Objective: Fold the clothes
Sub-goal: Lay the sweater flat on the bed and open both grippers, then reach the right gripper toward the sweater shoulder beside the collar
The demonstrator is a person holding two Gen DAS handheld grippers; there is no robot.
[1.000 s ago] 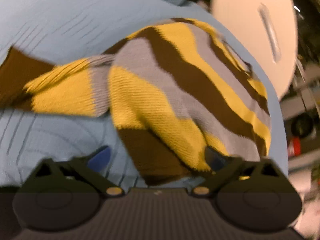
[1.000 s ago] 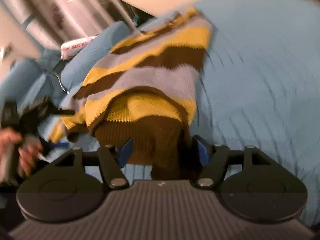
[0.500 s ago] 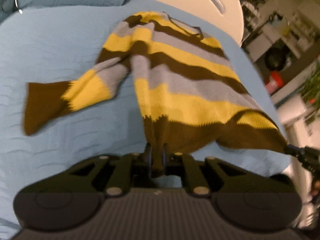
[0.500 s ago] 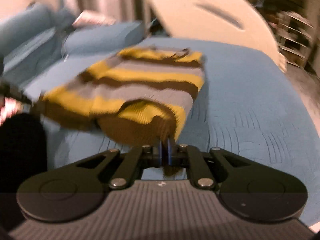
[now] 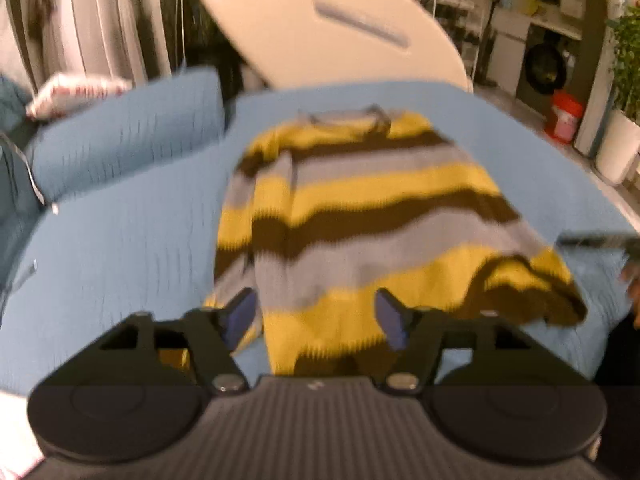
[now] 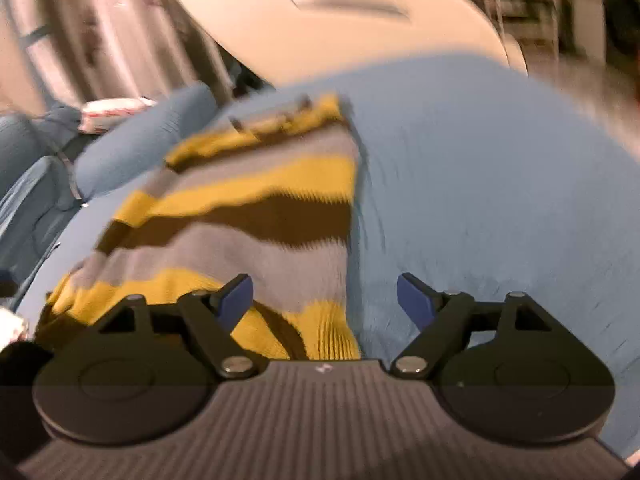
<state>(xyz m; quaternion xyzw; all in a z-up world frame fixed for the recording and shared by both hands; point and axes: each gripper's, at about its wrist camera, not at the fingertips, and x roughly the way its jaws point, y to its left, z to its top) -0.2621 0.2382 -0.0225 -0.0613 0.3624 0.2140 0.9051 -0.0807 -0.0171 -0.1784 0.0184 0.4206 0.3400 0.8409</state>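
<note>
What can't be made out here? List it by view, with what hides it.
- Left wrist view: the striped sweater's near hem, hidden behind the left tool.
- Right wrist view: the sweater's near left corner, hidden behind the right tool.
- Both views: knit detail and collar, smeared by motion blur.
- Left wrist view: the far shelves' contents, too small.

Both grippers tilted downward, jaws opening

The left gripper (image 5: 316, 312) spreads its blue pads (image 5: 240, 312) toward nine and three o'clock, pressing on nothing. The right gripper (image 6: 326, 300) does likewise, its pads (image 6: 416, 300) apart and gripping nothing.
</note>
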